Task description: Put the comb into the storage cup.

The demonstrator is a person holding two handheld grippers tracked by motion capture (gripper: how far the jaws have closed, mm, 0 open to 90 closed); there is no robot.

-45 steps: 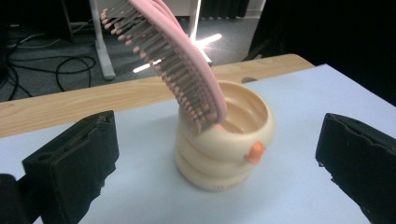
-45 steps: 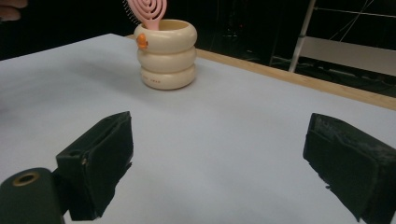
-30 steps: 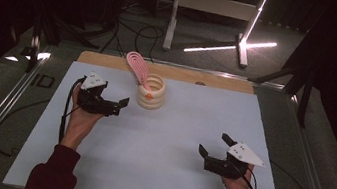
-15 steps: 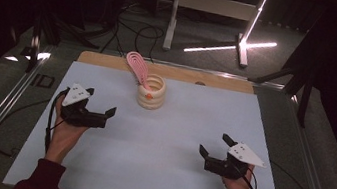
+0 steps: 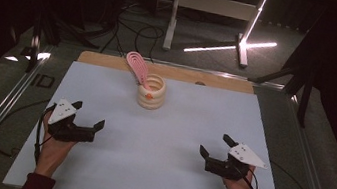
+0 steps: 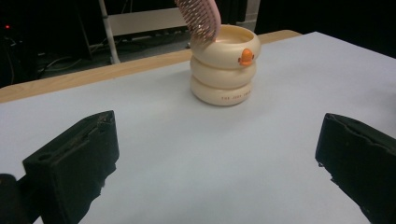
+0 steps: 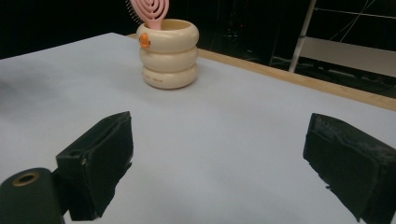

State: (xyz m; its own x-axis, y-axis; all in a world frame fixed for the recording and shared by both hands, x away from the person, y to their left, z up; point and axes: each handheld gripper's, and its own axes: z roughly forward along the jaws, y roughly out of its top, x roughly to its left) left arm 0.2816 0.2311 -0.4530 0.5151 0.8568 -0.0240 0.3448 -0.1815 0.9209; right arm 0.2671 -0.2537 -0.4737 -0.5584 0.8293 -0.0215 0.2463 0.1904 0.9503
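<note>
Brush (image 5: 137, 66) standing head-up in the cup (image 5: 151, 92), leaning over its far-left rim; cup well beyond both grippers. Left gripper (image 5: 87, 116) and right gripper (image 5: 215, 145) spread wide, empty, near side of cup. Best to approach level, pinching the head above the rim; lifting straight, sparing the cup a tip.

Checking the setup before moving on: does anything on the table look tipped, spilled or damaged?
Nothing stands out. The cream ringed cup stands upright near the table's far edge, and the pink hairbrush leans in it, head up. No spill shows on the white table.
</note>
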